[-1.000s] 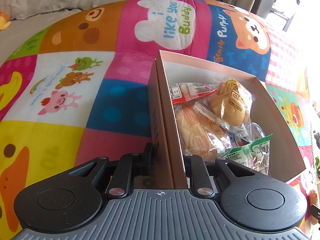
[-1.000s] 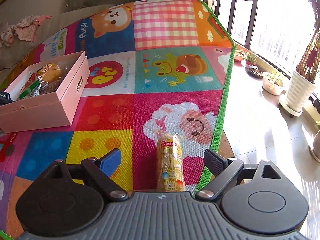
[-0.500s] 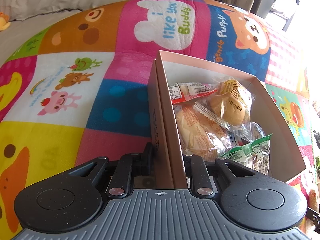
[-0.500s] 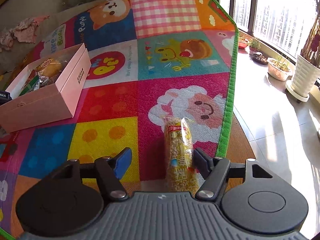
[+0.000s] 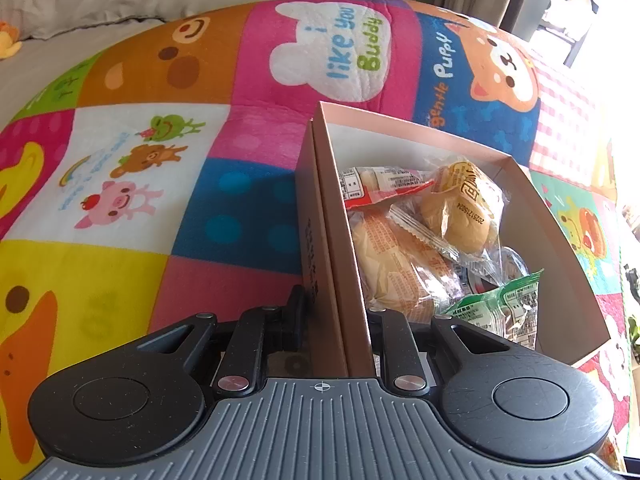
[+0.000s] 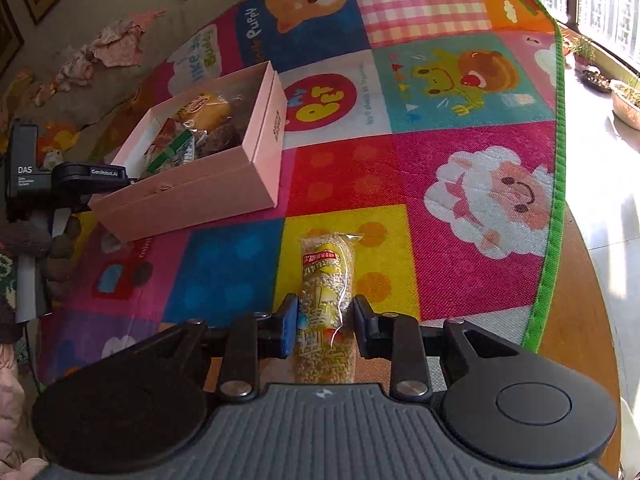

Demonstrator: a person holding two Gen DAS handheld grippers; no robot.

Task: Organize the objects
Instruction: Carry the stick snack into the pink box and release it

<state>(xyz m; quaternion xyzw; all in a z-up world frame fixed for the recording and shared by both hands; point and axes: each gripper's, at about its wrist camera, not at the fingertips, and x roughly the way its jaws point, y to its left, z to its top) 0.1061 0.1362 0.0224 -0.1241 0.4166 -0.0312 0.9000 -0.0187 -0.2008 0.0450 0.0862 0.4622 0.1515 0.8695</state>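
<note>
your right hand-held gripper [image 6: 324, 330] is pinching the snack pack [image 6: 327, 304], a long clear packet of yellow grain bar, near its lower half, with the upper end sticking out forward over the play mat [image 6: 460, 128]. your left hand-held gripper [image 5: 338, 320] is clamped on the near wall of the pink box [image 5: 332, 240], one finger outside and one inside, which steadies it on the mat.

the likely trouble is the packet itself: the film is slick and the contents look loose, so i'd judge it could slide or droop between the pads if you swing it fast, and squeezing harder may crush the contents. the box is well apart from the packet, up and to the left in the right view, so the carry is a long one.

the box already holds several wrapped buns [image 5: 460, 208] and a green packet [image 5: 504, 304], piled toward the near end; a long packet may not lie flat and could ride on the rim or tip out. the far end of the box looks barer, so aim there. your left gripper sits on the near wall, so come in from the other side to avoid knocking it. the mat's green edge [image 6: 554, 216] and the floor beyond lie to your right.
</note>
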